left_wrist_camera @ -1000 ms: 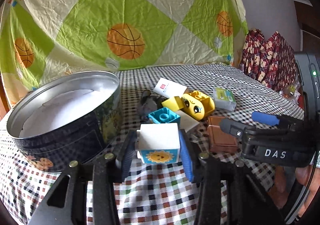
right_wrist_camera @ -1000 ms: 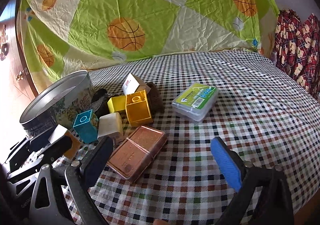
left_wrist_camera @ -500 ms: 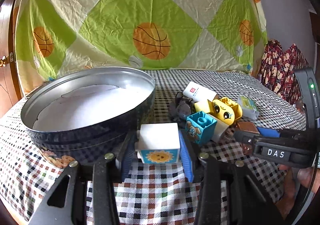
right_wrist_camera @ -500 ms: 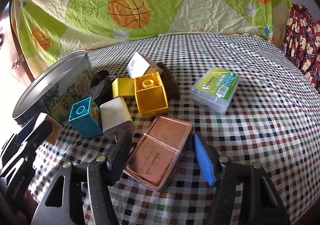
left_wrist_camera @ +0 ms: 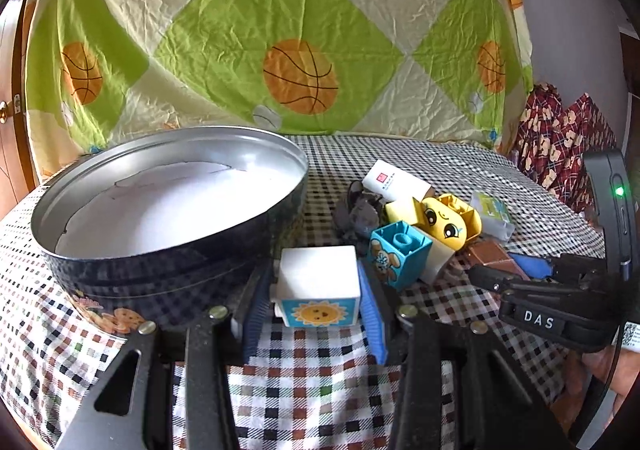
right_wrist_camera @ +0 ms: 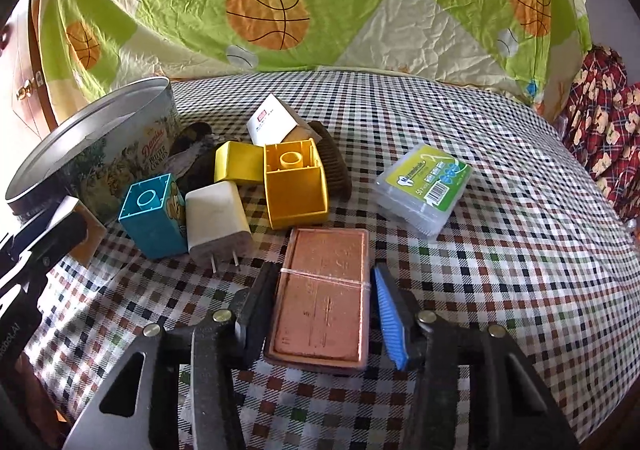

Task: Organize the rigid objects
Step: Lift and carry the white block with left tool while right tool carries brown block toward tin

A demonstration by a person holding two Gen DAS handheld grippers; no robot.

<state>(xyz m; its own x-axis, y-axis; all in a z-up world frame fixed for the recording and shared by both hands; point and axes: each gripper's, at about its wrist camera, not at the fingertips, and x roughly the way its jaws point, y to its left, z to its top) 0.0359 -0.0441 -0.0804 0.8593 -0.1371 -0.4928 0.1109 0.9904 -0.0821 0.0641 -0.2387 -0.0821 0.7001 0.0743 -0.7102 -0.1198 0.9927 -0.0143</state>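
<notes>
Left claw (left_wrist_camera: 316, 290): closed on the white sun block (left_wrist_camera: 318, 284), held just beside the wall of the open round tin (left_wrist_camera: 168, 274).

Right claw (right_wrist_camera: 322, 314): jaws closing around the copper-coloured flat case (right_wrist_camera: 322, 290), which lies on the checked worktop (right_wrist_camera: 500, 290); the left pad touches its edge, and a narrow gap shows at the blue right pad.

Beyond the case lie the white charger plug (right_wrist_camera: 216, 221), teal block (right_wrist_camera: 154, 213), yellow block (right_wrist_camera: 294, 185) and, to the right, the clear floss-pick box (right_wrist_camera: 424, 189).

Checked cloth (right_wrist_camera: 500, 177) – copper-brown case (right_wrist_camera: 324, 294), teal block (right_wrist_camera: 154, 215), yellow block (right_wrist_camera: 296, 185), w/ green-cream basketball sheet (right_wrist_camera: 280, 1).
</notes>
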